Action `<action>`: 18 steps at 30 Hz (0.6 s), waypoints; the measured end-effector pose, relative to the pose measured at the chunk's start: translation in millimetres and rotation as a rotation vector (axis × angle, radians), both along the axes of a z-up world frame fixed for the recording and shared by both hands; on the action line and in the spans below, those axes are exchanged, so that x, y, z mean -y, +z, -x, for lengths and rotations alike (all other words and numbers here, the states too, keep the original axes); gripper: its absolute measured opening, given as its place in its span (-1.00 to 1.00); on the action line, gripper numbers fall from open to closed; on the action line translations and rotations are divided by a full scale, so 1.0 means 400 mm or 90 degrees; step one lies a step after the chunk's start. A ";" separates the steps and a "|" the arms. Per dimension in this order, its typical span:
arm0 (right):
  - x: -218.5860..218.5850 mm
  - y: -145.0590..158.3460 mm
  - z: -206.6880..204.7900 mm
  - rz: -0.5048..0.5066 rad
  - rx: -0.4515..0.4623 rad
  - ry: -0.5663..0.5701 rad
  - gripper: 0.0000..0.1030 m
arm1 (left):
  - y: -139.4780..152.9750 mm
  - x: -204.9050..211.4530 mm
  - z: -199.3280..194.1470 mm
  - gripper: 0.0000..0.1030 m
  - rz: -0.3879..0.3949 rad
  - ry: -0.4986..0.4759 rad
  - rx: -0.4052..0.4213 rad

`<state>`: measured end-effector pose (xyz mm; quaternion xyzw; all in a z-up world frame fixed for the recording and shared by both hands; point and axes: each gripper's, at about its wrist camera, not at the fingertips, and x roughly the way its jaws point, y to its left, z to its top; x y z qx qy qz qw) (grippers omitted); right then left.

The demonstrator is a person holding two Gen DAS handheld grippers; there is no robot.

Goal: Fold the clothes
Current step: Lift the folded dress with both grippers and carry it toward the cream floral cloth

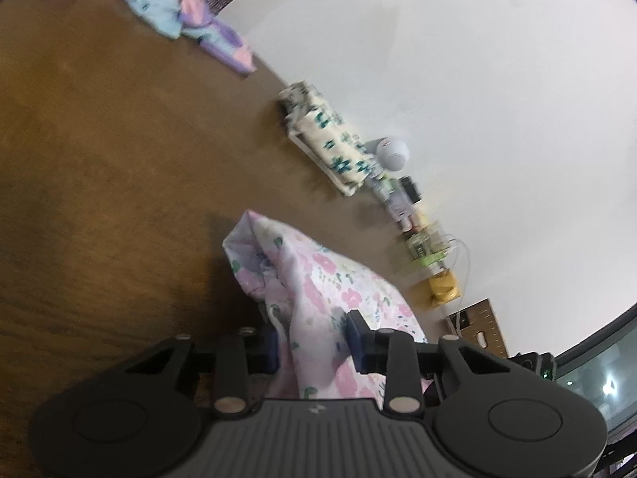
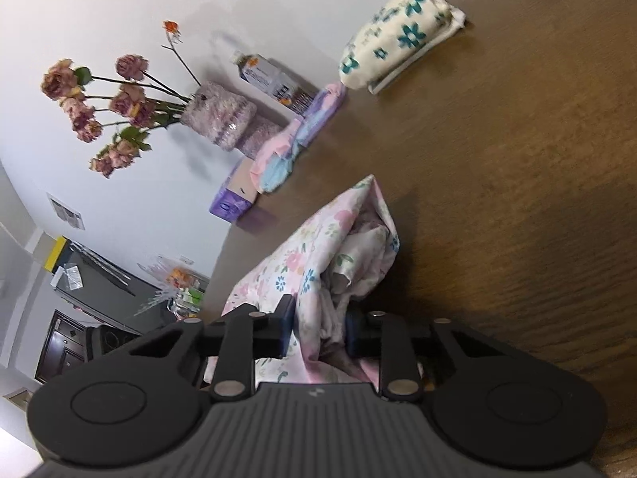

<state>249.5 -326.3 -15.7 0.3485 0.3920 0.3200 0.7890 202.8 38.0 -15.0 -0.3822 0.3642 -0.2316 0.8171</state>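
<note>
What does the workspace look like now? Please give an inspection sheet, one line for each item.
Surface: brown wood-grain table.
Job's things: pink floral garment bunched, held up; cream cloth with teal flowers and pastel pink-blue cloth folded by the wall.
Clutter: purple vase of dried roses, plastic bottle, purple box, white round lamp.
Grippers: left gripper and right gripper both clamp the garment.
Cables: thin wire.
Surroundings: white wall.

Soft, even indoor light, moderately bright; the white wall [image 1: 458, 59] looks washed out. The floral cloth [image 2: 318, 255] throws a dark shadow onto the counter [image 2: 517, 199]. Motion blur smears the far clutter, and fisheye curvature bends both views toward black corners
</note>
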 end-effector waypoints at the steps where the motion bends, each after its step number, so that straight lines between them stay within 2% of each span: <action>1: 0.001 0.008 -0.002 -0.002 0.007 -0.002 -0.55 | 0.009 0.000 -0.003 -0.42 0.003 0.001 0.009; 4: 0.007 0.046 -0.012 -0.002 0.033 -0.009 -0.55 | 0.044 0.008 -0.023 -0.42 0.009 0.000 0.036; 9: 0.026 0.141 -0.066 -0.005 0.086 -0.029 -0.55 | 0.144 0.027 -0.100 -0.41 0.004 -0.006 0.087; 14: 0.049 0.241 -0.182 -0.017 0.142 -0.066 -0.55 | 0.246 0.058 -0.247 -0.41 0.016 0.003 0.134; 18: 0.067 0.302 -0.311 -0.023 0.174 -0.092 -0.54 | 0.304 0.078 -0.404 -0.37 0.034 0.016 0.156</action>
